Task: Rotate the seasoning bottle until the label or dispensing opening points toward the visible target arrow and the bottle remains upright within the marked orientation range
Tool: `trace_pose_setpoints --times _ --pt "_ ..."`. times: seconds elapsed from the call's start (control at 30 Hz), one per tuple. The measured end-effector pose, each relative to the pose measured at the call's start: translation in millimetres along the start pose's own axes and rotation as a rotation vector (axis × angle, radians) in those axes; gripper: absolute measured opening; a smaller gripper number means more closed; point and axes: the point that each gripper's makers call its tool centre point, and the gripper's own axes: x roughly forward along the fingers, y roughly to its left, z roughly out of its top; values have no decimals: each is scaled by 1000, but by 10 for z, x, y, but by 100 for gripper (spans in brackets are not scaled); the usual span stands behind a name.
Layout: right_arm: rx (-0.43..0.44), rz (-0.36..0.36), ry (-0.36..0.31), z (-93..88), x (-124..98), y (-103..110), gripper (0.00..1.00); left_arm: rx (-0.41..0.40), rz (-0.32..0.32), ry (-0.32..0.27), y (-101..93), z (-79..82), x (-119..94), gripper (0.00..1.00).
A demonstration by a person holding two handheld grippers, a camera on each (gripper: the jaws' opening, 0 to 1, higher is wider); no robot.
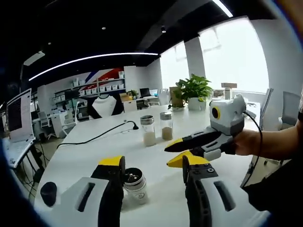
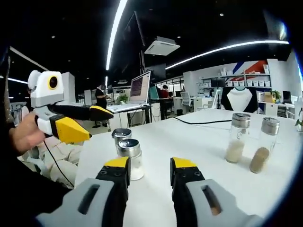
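White counter (image 1: 94, 151) carries the seasoning bottle (image 1: 134, 184) low centre, beside my left gripper (image 1: 152, 166), jaws apart, empty. My right gripper (image 2: 149, 166) gapes empty too; rotation not begun, I judge.

White table (image 2: 208, 137), yellow-tipped black grippers (image 1: 154, 165), bottles (image 1: 148, 130) seemingly holding beige and brown seasoning.

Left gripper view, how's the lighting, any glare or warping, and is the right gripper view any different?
Left gripper view: the window is blown out white, and the ceiling light strip curves from the fisheye. Right gripper view: darker and more even, the ceiling strips bow the same way, and the two tall bottles stand sharp on the white table.
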Motion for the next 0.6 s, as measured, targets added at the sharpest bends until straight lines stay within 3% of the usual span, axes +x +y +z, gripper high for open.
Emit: trace_pose_setpoints --times 0.17,0.27,0.47,0.6 --pt "2 -162 15 -82 -149 -252 42 1 19 13 43 -25 61 70" --pt "-11 -251 15 -81 -227 -427 48 -7 17 24 44 -50 73 71" --pt "23 -322 19 -122 -286 -654 49 -20 17 41 63 -110 75 71" --pt "30 -337 33 -161 -275 -679 48 -29 14 56 105 -144 72 70"
